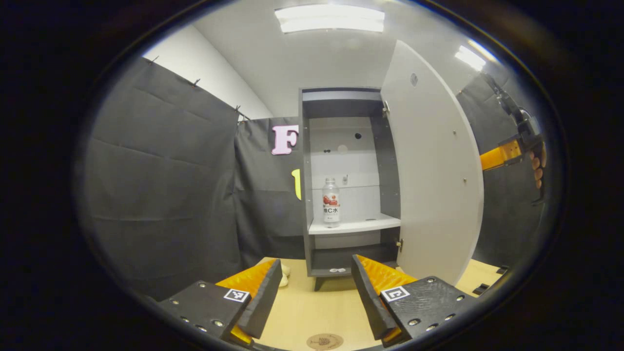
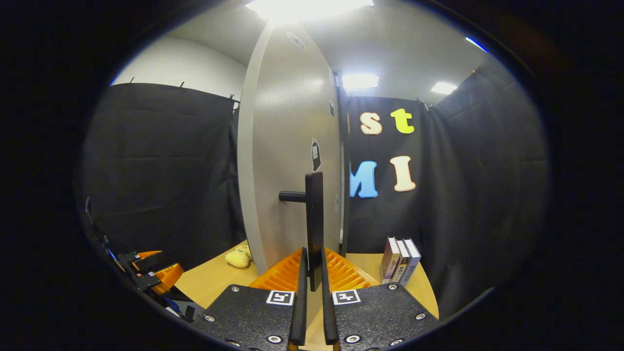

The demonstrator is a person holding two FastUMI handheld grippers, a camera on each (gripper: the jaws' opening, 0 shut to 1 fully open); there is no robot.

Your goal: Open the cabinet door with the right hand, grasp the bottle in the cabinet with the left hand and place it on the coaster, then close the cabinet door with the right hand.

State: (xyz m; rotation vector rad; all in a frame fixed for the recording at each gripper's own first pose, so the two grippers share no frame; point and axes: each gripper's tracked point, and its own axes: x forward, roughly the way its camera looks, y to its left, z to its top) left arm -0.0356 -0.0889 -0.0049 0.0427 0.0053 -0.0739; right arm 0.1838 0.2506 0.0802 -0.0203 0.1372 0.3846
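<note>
Right gripper [image 2: 312, 273]: clamped on the black bar handle [image 2: 314, 219] of the door, both fingers pressed against its lower end; also seen far right in the left gripper view [image 1: 516, 146], held by a hand [image 1: 537, 168].
Left gripper [image 1: 317, 292]: spread wide, holding nothing, low over the table and pointed at the cabinet; seen low left in the right gripper view [image 2: 151, 275].
Tall grey cabinet with white shelves [image 1: 306, 195]: standing at the far side of the light wooden table [image 1: 302, 312].
White cabinet door [image 1: 434, 170]: swung wide open to the right.
Clear plastic bottle with a red-and-white label [image 1: 331, 201]: upright on the white middle shelf [image 1: 360, 225], left of centre, well apart from both grippers.
Row of upright books [image 2: 400, 261]: on the table, right of the door.
Round brown coaster [image 1: 324, 341]: flat on the near table edge, between the left fingers.
Small yellow soft toy [image 2: 238, 258]: on the table, left of the door.
</note>
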